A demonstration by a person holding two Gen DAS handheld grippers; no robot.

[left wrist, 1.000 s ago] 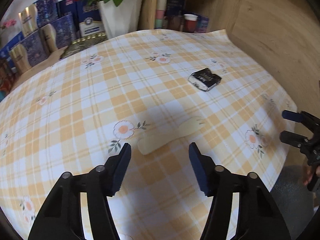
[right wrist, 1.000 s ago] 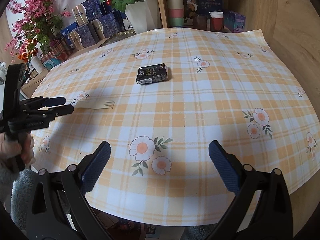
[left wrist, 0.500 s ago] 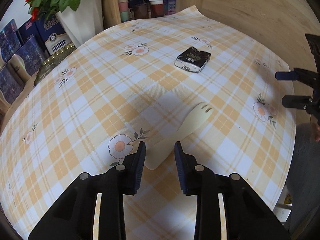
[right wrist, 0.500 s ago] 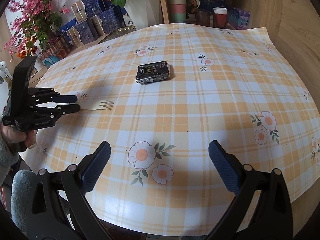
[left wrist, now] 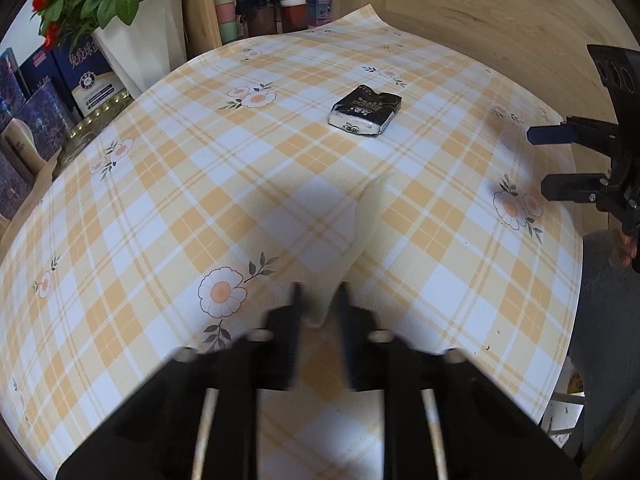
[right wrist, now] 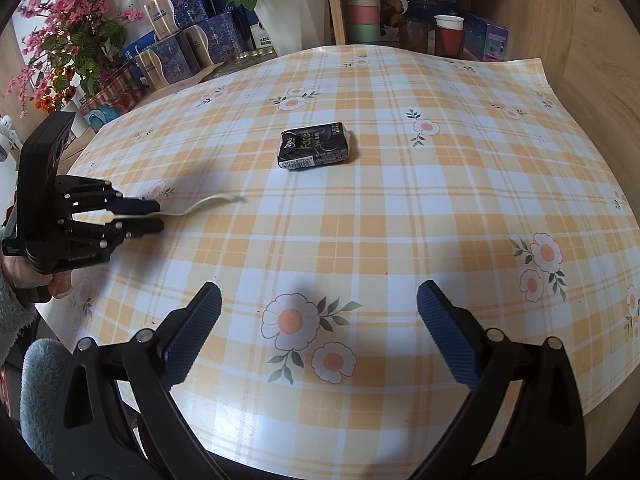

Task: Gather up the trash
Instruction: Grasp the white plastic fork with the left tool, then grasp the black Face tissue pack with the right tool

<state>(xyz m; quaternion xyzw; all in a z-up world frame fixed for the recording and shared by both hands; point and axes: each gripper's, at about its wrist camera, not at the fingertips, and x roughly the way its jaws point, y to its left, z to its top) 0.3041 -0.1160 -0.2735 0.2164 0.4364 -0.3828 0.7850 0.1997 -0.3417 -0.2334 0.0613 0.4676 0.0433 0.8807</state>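
Clamping now: left tongs [left wrist: 319, 304] shut on fork [left wrist: 362, 236], previously open.

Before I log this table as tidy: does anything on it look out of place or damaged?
Yes. A crumpled black packet lies mid-table with its wrapper torn open at one end. A pale disposable fork is pinched by its handle in the left gripper, its tines off the tablecloth. The right gripper is open.

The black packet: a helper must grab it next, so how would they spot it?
Look at the yellow plaid tablecloth with daisy prints. Near its middle, toward the shelf side, lies the black packet, flat and crumpled. It is the only dark item there; the pale fork sits apart, in the left gripper.
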